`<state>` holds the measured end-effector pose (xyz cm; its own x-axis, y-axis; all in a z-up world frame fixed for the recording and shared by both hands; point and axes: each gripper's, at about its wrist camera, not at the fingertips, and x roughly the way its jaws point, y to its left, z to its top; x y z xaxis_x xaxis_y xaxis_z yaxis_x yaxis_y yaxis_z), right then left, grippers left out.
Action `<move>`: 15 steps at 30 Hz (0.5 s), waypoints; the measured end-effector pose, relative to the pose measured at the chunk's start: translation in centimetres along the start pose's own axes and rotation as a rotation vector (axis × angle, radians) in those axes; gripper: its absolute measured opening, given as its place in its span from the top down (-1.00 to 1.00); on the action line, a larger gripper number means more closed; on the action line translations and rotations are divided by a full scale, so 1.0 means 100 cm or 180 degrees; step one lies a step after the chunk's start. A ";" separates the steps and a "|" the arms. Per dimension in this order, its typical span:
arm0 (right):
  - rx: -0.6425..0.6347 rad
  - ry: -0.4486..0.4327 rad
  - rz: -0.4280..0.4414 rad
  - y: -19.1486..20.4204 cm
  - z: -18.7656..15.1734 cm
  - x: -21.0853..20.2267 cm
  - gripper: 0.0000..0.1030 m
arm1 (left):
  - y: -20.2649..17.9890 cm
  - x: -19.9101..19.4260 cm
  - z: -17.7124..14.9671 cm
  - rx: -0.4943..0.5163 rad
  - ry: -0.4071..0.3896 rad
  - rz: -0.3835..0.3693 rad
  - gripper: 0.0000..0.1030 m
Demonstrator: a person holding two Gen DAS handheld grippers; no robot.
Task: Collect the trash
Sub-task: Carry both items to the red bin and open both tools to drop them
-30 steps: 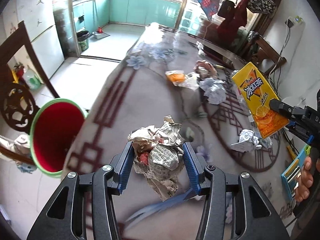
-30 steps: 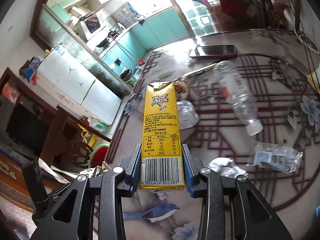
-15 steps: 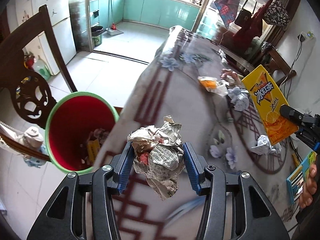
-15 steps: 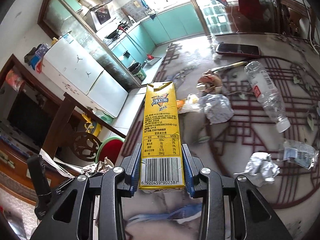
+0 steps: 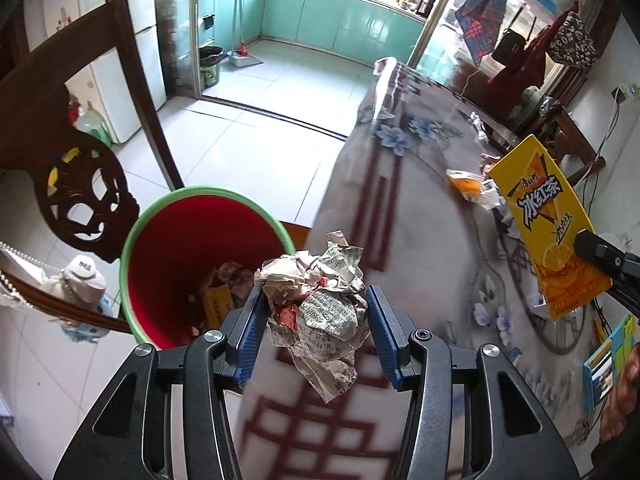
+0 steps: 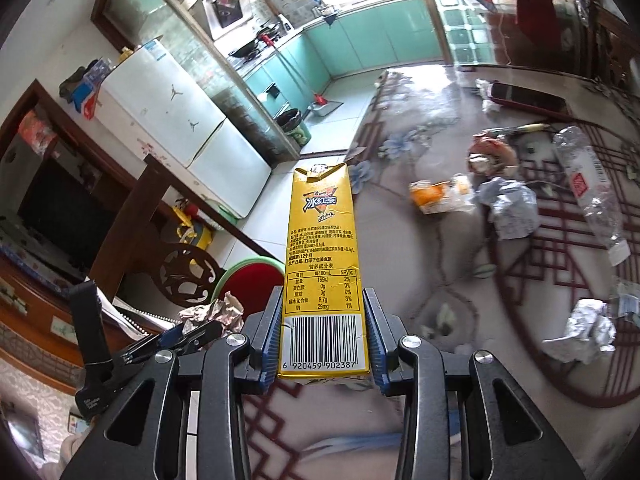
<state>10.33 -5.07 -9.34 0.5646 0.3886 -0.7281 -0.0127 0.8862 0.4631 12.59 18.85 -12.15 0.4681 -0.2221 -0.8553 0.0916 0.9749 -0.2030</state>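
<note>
My left gripper is shut on a crumpled newspaper ball and holds it at the table's edge, just right of a red bin with a green rim on the floor. The bin holds some trash. My right gripper is shut on a yellow iced-tea carton, held upright above the table. The carton shows at the right of the left wrist view. The paper ball and the bin show at the lower left of the right wrist view.
On the patterned tablecloth lie foil balls, an orange wrapper, a clear plastic bottle, a phone and other scraps. A dark wooden chair stands beside the bin.
My left gripper has carried the newspaper ball left, from over the table to its edge beside the bin. My right gripper has followed left with the carton.
</note>
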 end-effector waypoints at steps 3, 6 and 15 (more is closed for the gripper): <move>-0.0035 0.0044 0.0016 0.012 -0.001 0.012 0.33 | 0.013 0.001 0.003 -0.0029 -0.0006 0.0013 0.07; -0.0075 0.0102 0.0036 0.025 -0.001 0.026 0.33 | 0.029 0.003 0.005 -0.0093 0.0001 0.0038 0.07; -0.0223 0.0353 0.0156 0.066 -0.006 0.071 0.33 | 0.074 0.011 0.005 -0.0244 0.0089 0.0190 0.07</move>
<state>13.76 3.68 -11.78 0.4672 0.4540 -0.7587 -0.0978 0.8794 0.4660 14.27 25.85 -14.36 0.4460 -0.1651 -0.8797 -0.0037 0.9825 -0.1862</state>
